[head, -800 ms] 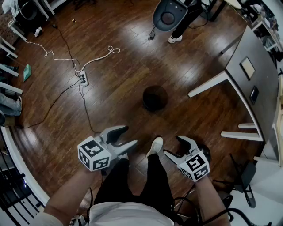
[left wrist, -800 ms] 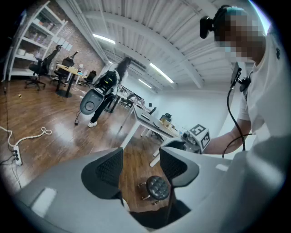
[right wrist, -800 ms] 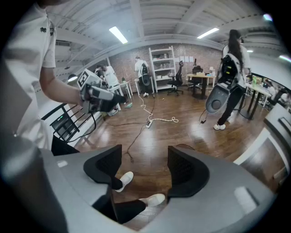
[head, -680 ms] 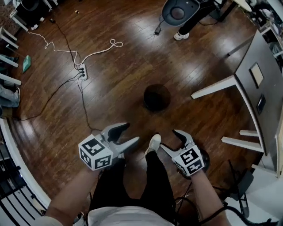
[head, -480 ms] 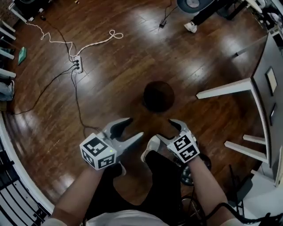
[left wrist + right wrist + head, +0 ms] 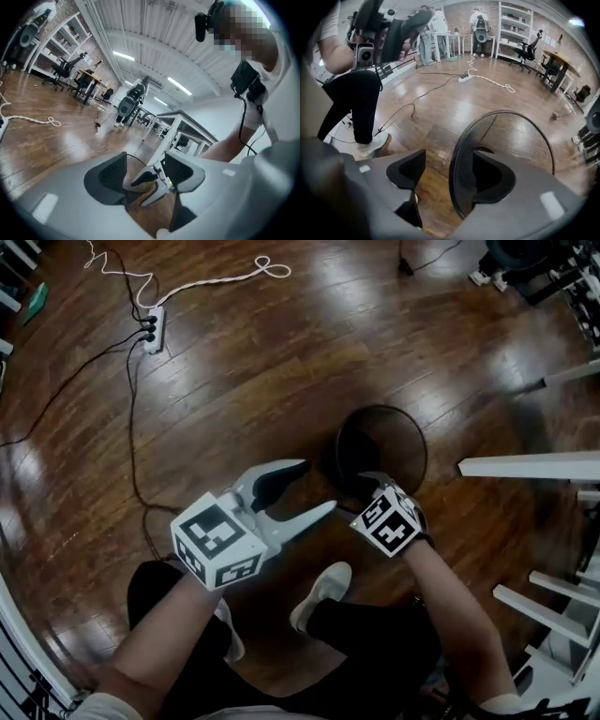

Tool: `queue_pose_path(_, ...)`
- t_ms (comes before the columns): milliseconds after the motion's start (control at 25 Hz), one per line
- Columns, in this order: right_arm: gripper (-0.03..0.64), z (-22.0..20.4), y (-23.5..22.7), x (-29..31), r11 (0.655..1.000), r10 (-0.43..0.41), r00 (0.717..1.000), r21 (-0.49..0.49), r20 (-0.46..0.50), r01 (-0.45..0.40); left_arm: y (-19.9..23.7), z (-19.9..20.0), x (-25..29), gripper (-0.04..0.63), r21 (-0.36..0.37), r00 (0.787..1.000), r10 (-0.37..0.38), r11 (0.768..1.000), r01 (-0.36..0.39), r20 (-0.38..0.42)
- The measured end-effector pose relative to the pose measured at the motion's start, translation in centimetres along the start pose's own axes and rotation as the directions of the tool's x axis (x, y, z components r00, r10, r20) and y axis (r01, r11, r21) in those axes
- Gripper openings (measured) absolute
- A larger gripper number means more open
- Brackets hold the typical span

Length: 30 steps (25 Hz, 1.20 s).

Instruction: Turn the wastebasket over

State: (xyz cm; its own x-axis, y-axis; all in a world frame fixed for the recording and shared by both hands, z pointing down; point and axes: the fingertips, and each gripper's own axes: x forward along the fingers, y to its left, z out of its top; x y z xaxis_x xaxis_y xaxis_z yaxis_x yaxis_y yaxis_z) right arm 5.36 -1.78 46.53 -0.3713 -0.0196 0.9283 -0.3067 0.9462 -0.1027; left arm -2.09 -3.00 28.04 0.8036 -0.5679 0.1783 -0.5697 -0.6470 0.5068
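Note:
A black mesh wastebasket [image 6: 394,432] stands upright on the wooden floor, mouth up. My right gripper [image 6: 366,491] points steeply down at its near rim. In the right gripper view the wastebasket [image 6: 513,133] has its rim running between the open jaws of the right gripper [image 6: 447,174]. One jaw is inside the basket and the other outside, and the pads do not press on it. My left gripper [image 6: 319,486] hangs open and empty just left of the basket. The left gripper [image 6: 147,176] looks along the floor toward the right gripper [image 6: 147,187].
A white power strip [image 6: 150,329] with trailing cables lies at the far left. White table legs [image 6: 525,467] stand right of the basket. The person's shoe [image 6: 323,592] is planted behind the grippers. Shelves and office chairs line the room's far side.
The person has stepped up to the basket, which now sits much closer. Both grippers went forward. The right one has tipped down over the basket's near rim.

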Motion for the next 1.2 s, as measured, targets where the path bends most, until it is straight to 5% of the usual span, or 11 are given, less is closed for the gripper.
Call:
queue_pose_path(200,0.314,0.6,-0.6,2.5,1.000,-0.004,1.000,-0.006,0.004,0.004,3.0,-3.3,0.0,0.241,0.012,1.000,-0.011,1.000,0.010,0.019)
queue_pose_path(320,0.198,1.3,-2.3,3.0,0.996,-0.083,0.997,-0.045,0.007,0.083,4.2,-4.0,0.7,0.241,0.032,1.000,-0.014,0.999,0.014,-0.005)
queue_pose_path(640,0.055,0.2,-3.0,3.5,0.991,-0.128,0.991,-0.029,-0.030,0.127,3.4,-4.2,0.9,0.241,0.072,0.997,-0.066,0.995,0.069,-0.036)
queue_pose_path(1000,0.021,0.4,-4.6,2.7,0.987,-0.161,0.986,-0.024,-0.034,0.160,4.6,-4.0,0.1,0.241,0.082,0.998,-0.051,0.995,0.054,-0.039)
queue_pose_path(1200,0.021,1.4,-6.7,0.0,0.987,-0.136,0.986,0.098,0.091,0.127,5.4,-3.7,-0.3,0.241,0.065,0.999,-0.032,0.997,0.034,-0.017)
